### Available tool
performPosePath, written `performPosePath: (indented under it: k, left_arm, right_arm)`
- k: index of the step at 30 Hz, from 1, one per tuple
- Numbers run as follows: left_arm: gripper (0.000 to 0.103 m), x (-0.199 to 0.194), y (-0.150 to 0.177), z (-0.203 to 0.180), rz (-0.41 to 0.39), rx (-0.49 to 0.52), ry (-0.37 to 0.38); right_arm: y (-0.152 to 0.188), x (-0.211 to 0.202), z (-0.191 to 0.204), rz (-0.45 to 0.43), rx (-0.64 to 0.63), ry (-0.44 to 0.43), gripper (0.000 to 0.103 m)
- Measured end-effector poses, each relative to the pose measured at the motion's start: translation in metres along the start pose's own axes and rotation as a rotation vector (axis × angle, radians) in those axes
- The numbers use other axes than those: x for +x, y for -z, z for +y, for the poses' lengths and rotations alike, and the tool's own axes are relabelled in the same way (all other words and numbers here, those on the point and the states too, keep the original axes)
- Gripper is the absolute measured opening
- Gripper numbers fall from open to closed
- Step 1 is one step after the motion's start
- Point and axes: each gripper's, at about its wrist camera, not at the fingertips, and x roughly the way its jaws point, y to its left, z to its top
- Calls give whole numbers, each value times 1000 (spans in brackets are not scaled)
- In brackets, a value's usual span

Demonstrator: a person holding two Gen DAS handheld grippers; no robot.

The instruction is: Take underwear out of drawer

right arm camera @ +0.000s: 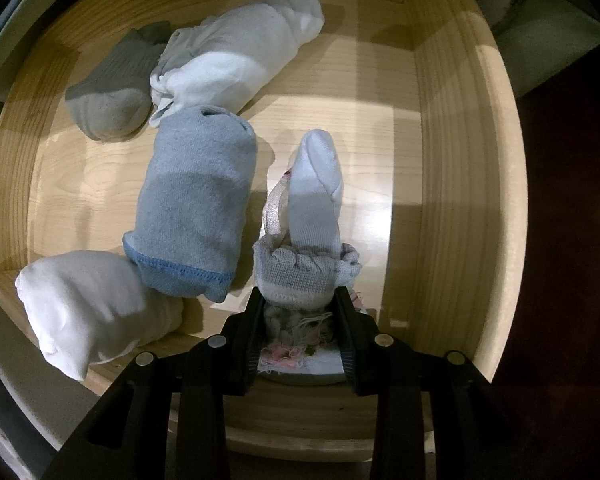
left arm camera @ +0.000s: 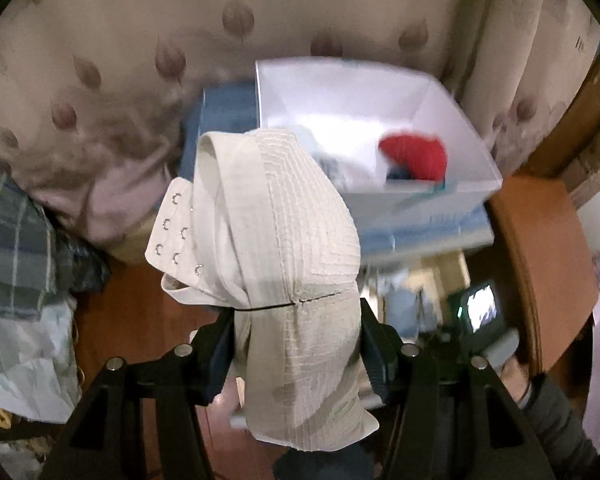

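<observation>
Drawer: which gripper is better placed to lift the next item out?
Right. The right gripper is already closed on a rolled sock bundle inside the wooden drawer; the left gripper holds a beige bra.

Left gripper (left arm camera: 296, 344) and right gripper (right arm camera: 300, 320): black angular frames, round silver screws, ribbed dark pads. Dark grey sleeve (left arm camera: 556, 420).
</observation>
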Motion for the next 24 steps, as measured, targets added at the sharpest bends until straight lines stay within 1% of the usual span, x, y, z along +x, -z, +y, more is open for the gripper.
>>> performPosePath:
  k: [4,7,10,14,18,24]
  left_arm:
    - [57,-15,-31,-5,-92,21,-27]
    - [57,-14,-54,-12,-131,45,-41]
    - [57,-1,-77,-14,-136,45,-35]
    - [57,18,-100,-15,-138,36,-39]
    - [57,36,-113,-14,-152,8,-37]
    - [57,71,-124,-19,-111,4,-51]
  right_arm:
    - [0,-2,1,-2,2,0,31]
    - [-1,-2,1,-3,2,0,31]
    - [-1,-2,1,-1,3,1,31]
    - [0,-4,-1,-5,6,-2,31]
    - [0,-5,-1,-6,6,-2,31]
    - [-1,-4,-1,-5,4,-2,31]
